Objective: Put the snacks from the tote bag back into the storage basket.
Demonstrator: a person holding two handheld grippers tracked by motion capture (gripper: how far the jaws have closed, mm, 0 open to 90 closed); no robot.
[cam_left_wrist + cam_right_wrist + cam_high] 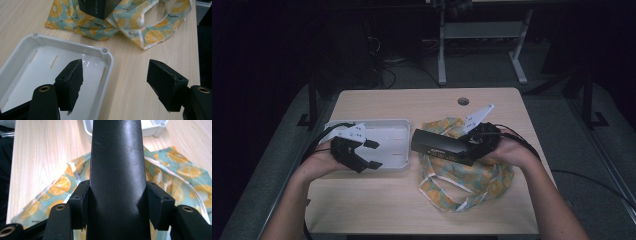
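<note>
A long black box [439,146] hangs above a tote bag [472,180] with an orange-slice print, which lies crumpled on the table's right half. My right gripper [474,141] is shut on the box's near end; in the right gripper view both pads [80,206] press the box [117,170] from either side. My left gripper [371,154] stands open over the right part of a white tray [389,122], with nothing between its jaws. In the left gripper view the tray [107,56] is below, and the bag [140,27] and the box's end [98,7] are farther off.
The wooden table [412,200] has a round cable hole [463,101] at the back. Bare wood lies in front of the tray and the bag. A white desk frame [482,30] and cables stand on the dark floor behind.
</note>
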